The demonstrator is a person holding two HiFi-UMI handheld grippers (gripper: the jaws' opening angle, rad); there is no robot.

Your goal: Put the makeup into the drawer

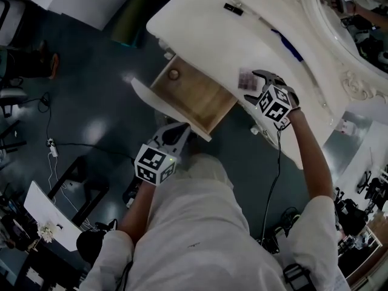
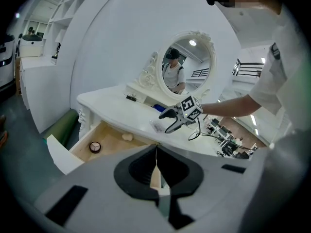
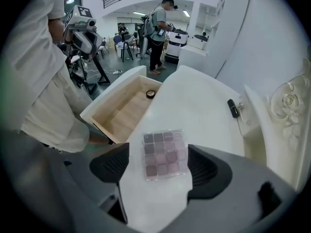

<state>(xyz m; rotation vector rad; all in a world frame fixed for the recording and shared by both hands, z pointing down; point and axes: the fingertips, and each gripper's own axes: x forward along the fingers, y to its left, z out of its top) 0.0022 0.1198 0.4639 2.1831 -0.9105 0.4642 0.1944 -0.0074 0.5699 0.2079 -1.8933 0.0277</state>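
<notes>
One clear-cased palette (image 3: 165,154), grid of mauve shades.

Drawer (image 1: 194,96): front panel's near end hidden behind left gripper (image 1: 180,131). Round item (image 1: 174,74) inside drawer: too small to identify. Palette (image 1: 247,79), right of drawer: blurred. Mirror (image 1: 354,29), beyond drawer: cropped by frame edge.

White vanity (image 3: 194,96) with eyeshadow palette (image 3: 165,154), black tube (image 3: 233,108)

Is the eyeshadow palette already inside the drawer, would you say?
No, the palette lies on the tabletop, between the open jaws of the right gripper, beside the open drawer.
</notes>
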